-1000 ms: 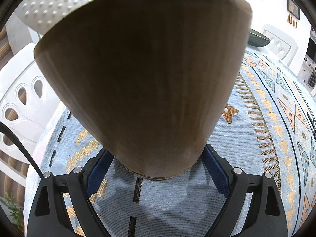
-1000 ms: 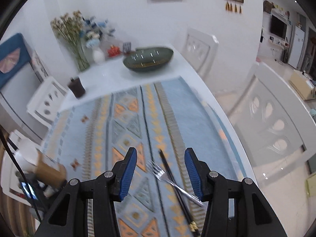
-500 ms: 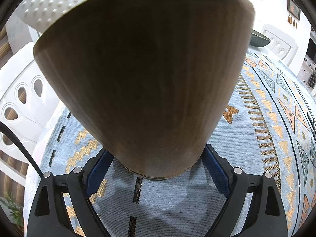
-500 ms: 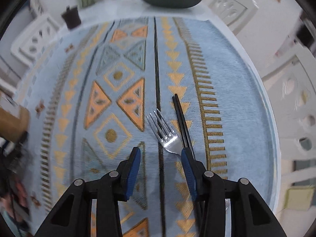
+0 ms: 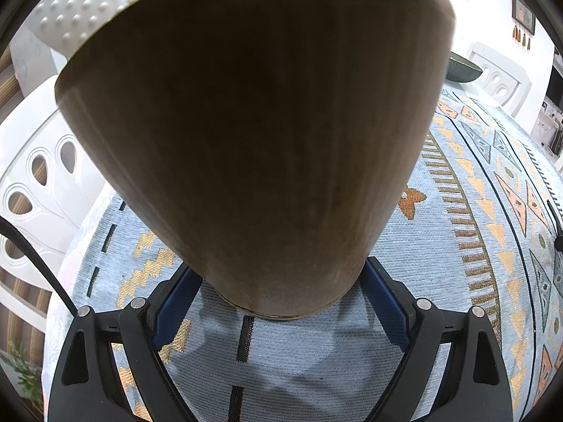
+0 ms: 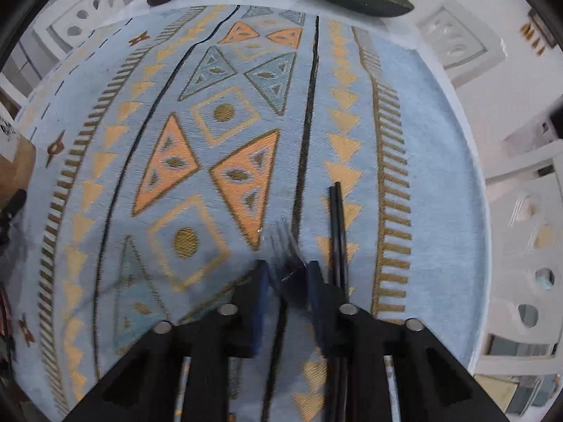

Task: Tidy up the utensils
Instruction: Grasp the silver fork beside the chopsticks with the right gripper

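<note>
- The pale blue woven tablecloth with orange triangles (image 6: 432,161) fills the right wrist view.
- The tall tan wooden utensil holder with a white dimpled top (image 5: 253,140) stands on it, clamped at its base by the left gripper (image 5: 281,302).
- The black chopsticks (image 6: 336,218) lie at 1 o'clock of the right gripper (image 6: 286,274).
- That gripper's jaws are closing, narrow, around the blurred silver metal fork (image 6: 285,246), whose tines point to 12 o'clock.
</note>
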Demonstrator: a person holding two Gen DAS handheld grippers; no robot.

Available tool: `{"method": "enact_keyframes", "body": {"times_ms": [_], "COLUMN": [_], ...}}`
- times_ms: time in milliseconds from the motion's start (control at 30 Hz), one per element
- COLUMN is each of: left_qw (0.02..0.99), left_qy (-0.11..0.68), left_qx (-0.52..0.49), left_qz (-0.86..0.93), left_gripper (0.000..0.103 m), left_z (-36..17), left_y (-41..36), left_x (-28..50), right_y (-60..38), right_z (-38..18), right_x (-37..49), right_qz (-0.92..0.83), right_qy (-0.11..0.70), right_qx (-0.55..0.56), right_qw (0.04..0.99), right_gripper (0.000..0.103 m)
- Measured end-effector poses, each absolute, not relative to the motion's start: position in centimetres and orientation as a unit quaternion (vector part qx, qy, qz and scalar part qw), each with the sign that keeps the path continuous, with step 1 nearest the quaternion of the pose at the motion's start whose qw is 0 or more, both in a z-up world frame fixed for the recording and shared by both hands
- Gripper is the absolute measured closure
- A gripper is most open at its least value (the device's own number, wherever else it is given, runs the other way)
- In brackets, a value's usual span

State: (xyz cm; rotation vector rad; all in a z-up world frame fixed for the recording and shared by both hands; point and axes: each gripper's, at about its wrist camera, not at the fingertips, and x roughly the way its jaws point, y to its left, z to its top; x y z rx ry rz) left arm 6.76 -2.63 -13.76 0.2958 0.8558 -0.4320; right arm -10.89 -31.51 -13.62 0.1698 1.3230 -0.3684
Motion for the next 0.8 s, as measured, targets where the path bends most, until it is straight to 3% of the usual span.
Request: {"method": "enact_keyframes", "body": {"times_ms": [100, 200, 267, 367, 500, 667, 767, 800], "left_qw": [0.877, 0.877, 0.877, 0.876, 0.876, 0.876, 0.876, 0.876], "left_qy": [0.410, 0.410, 0.411, 0.411, 0.413, 0.413, 0.413, 0.413], "left_qx": [0.141, 0.142, 0.141, 0.140, 0.138, 0.138, 0.138, 0.138], "left_qz": [-0.207, -0.207, -0.207, -0.208, -0.209, -0.208, -0.208, -0.208], "left_gripper": [0.012, 0.012, 0.012, 0.012, 0.012, 0.012, 0.012, 0.012], "left_z": [-13.8, -13.8, -13.8, -13.9, -14.0, -14.0, -14.0, -14.0], "left_y": [-2.6, -2.7, -2.6, -2.6, -2.5, -2.5, -2.5, -2.5], "left_x": [6.8, 6.8, 6.8, 6.8, 6.9, 7.0, 7.0, 7.0], "right_y": [-32.7, -35.4, -37.3, -39.0, -38.3, -35.5, -35.3, -35.2], "right_z": [-13.2, -12.8, -13.7, -16.5, -15.7, -12.0, -11.3, -11.2], "right_x": [-10.9, -11.4, -12.3, -14.1, -15.0, -14.2, -13.6, -13.7], "right_qz": [-0.179, -0.170, -0.143, -0.143, -0.139, -0.124, -0.137, -0.143], "right_qy": [0.623, 0.613, 0.593, 0.567, 0.553, 0.567, 0.583, 0.587], "right_qx": [0.150, 0.292, 0.410, 0.528, 0.509, 0.390, 0.320, 0.303], "right_qw": [0.746, 0.714, 0.678, 0.616, 0.645, 0.715, 0.734, 0.737], "right_gripper": [0.088, 0.088, 0.102, 0.102, 0.102, 0.098, 0.080, 0.065]}}
